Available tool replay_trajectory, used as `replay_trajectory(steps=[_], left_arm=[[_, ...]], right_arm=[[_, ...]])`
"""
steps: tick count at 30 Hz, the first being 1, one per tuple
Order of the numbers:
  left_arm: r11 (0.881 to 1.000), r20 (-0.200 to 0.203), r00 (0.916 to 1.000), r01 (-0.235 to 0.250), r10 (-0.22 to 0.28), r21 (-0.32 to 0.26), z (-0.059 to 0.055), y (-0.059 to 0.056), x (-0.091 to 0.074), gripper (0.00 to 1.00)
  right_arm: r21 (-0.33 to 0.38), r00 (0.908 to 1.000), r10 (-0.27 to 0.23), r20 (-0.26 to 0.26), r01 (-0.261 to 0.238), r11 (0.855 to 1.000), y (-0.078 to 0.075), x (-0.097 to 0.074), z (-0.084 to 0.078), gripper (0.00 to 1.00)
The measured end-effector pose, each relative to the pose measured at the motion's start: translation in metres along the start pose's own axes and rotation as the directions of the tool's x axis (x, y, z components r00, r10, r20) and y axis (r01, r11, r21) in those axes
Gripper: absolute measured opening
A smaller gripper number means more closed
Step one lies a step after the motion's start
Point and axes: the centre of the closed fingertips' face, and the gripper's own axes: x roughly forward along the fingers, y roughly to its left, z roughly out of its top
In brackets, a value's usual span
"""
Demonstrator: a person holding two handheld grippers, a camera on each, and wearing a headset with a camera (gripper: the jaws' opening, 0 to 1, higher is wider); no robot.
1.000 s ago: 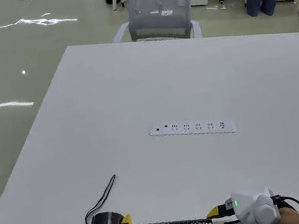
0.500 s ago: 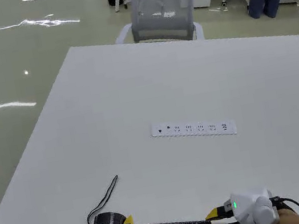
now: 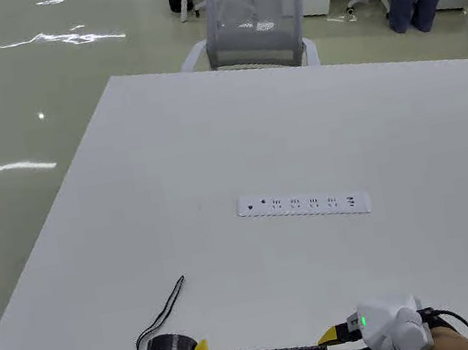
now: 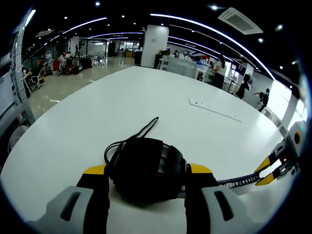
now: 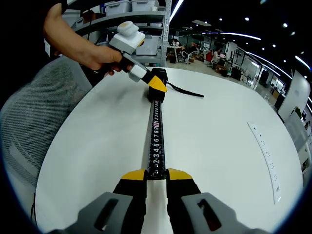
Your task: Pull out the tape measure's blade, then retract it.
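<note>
Tape measure (image 4: pixel 144 163) clamped in left gripper (image 4: pixel 147 170), blade (image 5: pixel 156 139) tip pinched by right gripper (image 5: pixel 156 174): best guided slowly, straight, under light tension.

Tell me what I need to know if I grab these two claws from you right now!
Left claw: shut on the tape's case, low at the near edge of the table.
Right claw: shut on the end of the blade.
The blade runs straight from the case to the right claw.
Done: blade pulled out.
Left: retract it. Probably bring the right claw toward the case, with the left claw holding the case firm.
</note>
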Motion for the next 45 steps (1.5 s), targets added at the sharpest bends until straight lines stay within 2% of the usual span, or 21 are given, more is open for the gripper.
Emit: replay_trajectory(steps=[11,22,45], left_arm=[[1.000,-0.006,1.0000,0.002,-0.002,-0.013,0.000,0.000,-0.001,0.59],[1.000,-0.016,0.9998,0.011,-0.011,-0.019,-0.001,0.000,0.000,0.59],[1.000,-0.011,0.9996,0.025,-0.025,-0.013,0.000,0.001,-0.001,0.59]], right_arm=[[-0.004,1.0000,0.002,-0.002,-0.003,1.000,0.000,0.000,0.002,0.14],[-0.012,0.9999,0.007,0.008,-0.007,1.000,-0.002,0.005,0.012,0.14],[-0.020,0.9997,0.017,0.015,-0.017,1.000,-0.001,0.012,0.020,0.14]])
